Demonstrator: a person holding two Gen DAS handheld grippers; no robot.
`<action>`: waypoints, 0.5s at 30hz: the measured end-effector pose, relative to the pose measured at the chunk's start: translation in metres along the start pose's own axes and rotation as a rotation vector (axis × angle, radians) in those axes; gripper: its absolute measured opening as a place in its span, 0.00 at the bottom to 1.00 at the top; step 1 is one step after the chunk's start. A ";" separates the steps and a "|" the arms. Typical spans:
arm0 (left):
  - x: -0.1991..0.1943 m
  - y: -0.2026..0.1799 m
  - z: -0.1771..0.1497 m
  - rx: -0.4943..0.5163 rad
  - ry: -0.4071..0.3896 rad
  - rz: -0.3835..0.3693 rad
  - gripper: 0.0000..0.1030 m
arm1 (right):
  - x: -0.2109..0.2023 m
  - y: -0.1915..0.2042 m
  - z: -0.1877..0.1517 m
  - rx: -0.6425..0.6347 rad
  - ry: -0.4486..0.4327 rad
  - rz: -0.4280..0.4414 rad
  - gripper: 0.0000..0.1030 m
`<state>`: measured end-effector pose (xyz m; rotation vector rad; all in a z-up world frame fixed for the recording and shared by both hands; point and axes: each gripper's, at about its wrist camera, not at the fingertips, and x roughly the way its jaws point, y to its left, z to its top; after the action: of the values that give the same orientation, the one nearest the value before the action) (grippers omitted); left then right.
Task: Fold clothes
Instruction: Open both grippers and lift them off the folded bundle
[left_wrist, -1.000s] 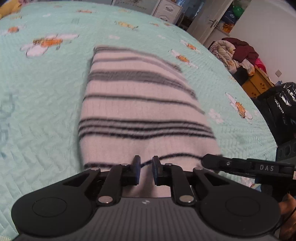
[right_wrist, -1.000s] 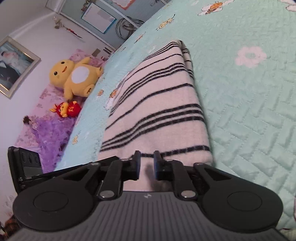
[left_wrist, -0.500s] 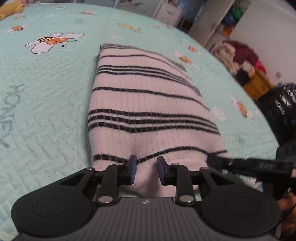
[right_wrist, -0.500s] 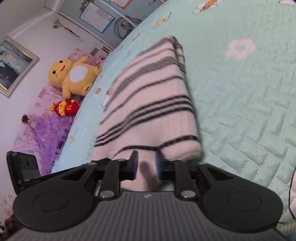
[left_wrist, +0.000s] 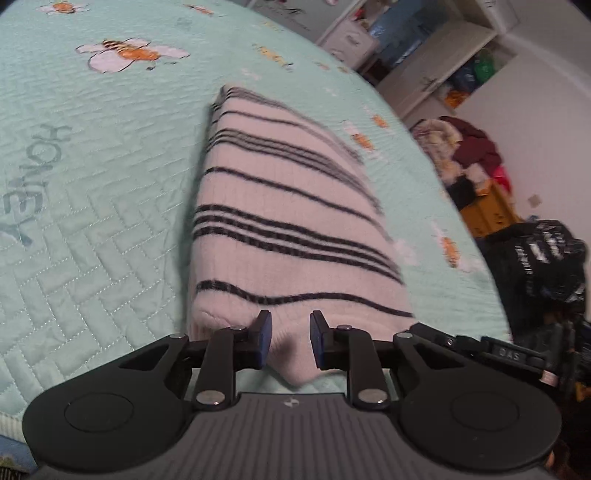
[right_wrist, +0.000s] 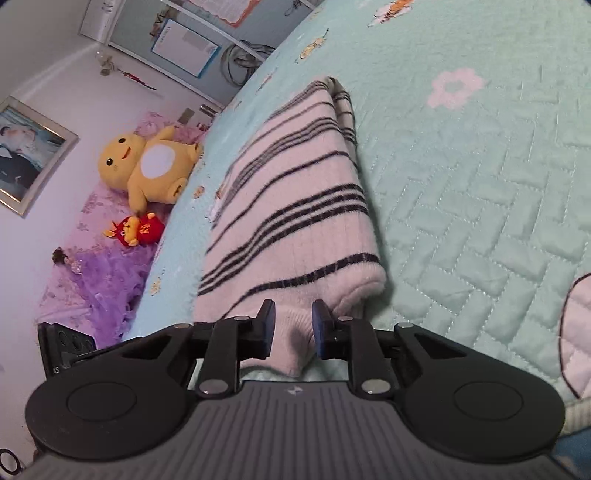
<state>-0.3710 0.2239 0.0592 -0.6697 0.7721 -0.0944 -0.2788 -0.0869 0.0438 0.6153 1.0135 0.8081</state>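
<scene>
Sweater: we saw the folded pink striped sweater (left_wrist: 280, 221) lying lengthwise on the mint quilt (left_wrist: 92, 206), its near hem bunched at both tools
Left gripper: our left gripper (left_wrist: 290, 341) stood narrowly parted, having just closed a little, hem between the pads; whether they pressed it we could not tell
Right gripper: our right gripper (right_wrist: 293, 330) had just opened, also narrow, cloth between its pads
Far left: yellow plush toy (right_wrist: 147, 170)
</scene>
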 end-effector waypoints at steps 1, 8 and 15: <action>-0.006 0.002 -0.001 -0.001 -0.009 -0.012 0.24 | -0.006 0.001 0.001 -0.002 -0.009 0.012 0.25; -0.037 0.033 -0.010 -0.097 -0.086 -0.019 0.24 | -0.033 -0.015 -0.001 0.045 -0.047 0.010 0.28; -0.040 0.049 -0.008 -0.116 -0.111 0.060 0.26 | -0.036 -0.024 -0.006 0.029 -0.035 -0.022 0.29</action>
<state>-0.4132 0.2712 0.0511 -0.7551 0.6940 0.0420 -0.2874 -0.1294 0.0405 0.6405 1.0000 0.7622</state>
